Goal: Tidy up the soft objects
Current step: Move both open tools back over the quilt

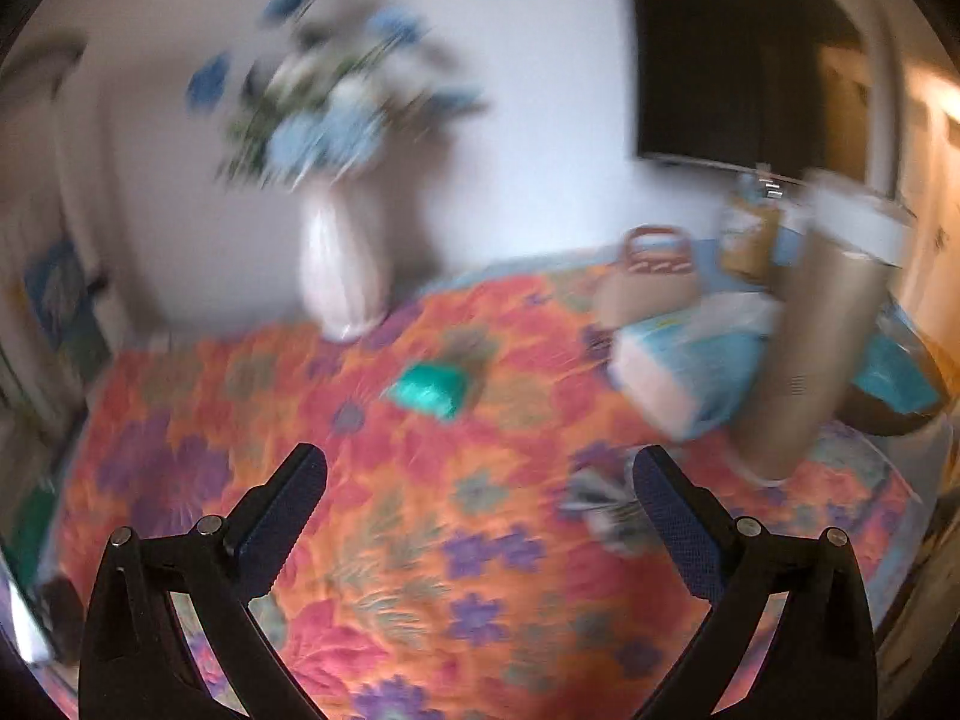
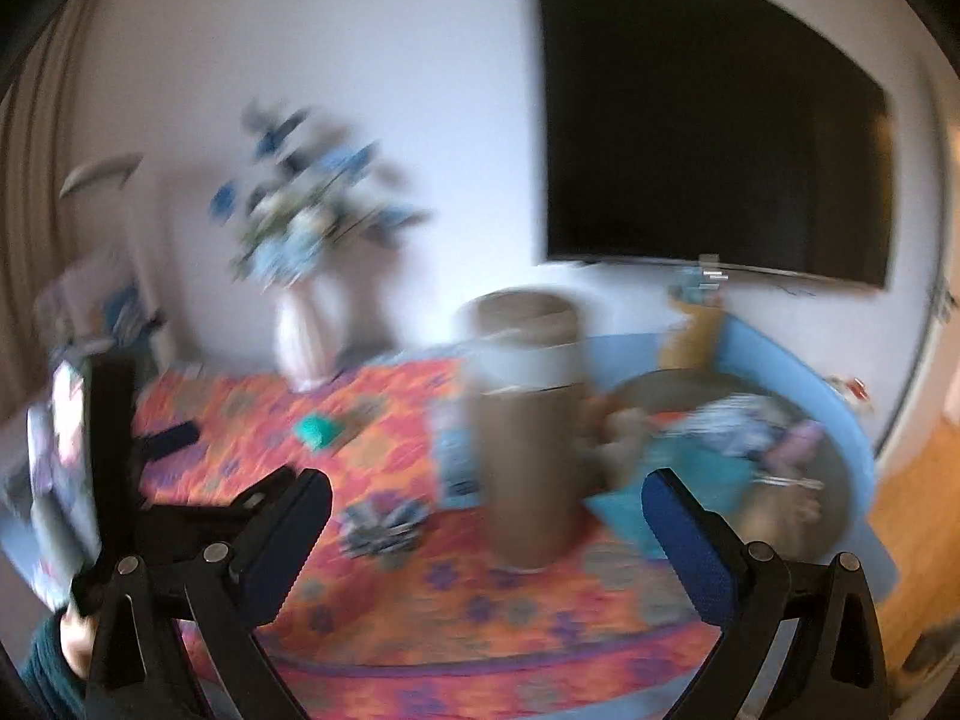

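Vase (image 1: pixel 343 276), canister (image 1: pixel 804 354) beside basket (image 1: pixel 651 276)

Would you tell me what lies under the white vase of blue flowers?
The white vase stands on a floral orange cloth. The cloth covers whatever surface is beneath, so that stays hidden.

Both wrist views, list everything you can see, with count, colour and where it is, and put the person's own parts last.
Tablecloth: one, orange and pink floral, covering the table.
Vase: one, white, blue and white flowers, far edge by the wall.
Green soft object: one, teal, mid-cloth.
Tan cylinder: one, tan with white band, upright on the cloth.
Striped soft object: one, black and white, near the cylinder's base.
Handled bag: one, tan and reddish, far right.
Plastic packet: one, blue and white, behind the cylinder.
Screen: one, black, on the wall.
Left gripper: open, empty.
Right gripper: open, empty.
Hand: one, dark green sleeve, lower left.
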A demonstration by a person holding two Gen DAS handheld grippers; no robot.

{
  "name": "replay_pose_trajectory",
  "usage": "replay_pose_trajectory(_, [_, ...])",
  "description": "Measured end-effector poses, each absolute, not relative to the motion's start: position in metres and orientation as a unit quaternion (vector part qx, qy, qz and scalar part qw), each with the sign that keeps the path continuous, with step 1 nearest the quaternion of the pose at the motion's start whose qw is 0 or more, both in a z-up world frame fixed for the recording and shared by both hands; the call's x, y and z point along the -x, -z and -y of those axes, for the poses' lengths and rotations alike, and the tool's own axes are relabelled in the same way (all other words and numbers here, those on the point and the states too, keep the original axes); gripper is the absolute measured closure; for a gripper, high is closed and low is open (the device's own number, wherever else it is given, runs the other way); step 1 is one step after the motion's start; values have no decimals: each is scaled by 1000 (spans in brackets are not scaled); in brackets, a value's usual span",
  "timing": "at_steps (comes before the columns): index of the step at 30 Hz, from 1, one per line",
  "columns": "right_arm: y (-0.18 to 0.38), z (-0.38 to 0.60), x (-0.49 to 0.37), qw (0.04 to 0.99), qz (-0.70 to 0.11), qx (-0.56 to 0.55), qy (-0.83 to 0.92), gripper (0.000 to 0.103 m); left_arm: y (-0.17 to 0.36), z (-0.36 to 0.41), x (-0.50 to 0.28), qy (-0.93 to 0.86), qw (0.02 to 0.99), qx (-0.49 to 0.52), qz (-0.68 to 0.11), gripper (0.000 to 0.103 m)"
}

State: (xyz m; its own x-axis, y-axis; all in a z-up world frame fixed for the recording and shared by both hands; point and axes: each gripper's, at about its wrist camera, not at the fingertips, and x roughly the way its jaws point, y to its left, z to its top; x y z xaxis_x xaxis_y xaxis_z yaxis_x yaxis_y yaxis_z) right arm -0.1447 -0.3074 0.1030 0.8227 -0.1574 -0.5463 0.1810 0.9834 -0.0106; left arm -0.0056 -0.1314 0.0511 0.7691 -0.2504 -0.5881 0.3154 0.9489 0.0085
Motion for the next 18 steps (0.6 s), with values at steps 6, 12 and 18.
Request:
replay_pose_trajectory(6, [-57,249,77,935,-349,29,48,0,-16,79,-30,95,934,27,-342,1])
replay_pose_trajectory(12, [-20,240,24,925,-376,21,45,0,11,46,-54,132,886,149,-418,1])
replay_pose_trajectory(18, [6,248,4,919,-391,-22,42,0,21,28,-57,163,864,220,-423,1])
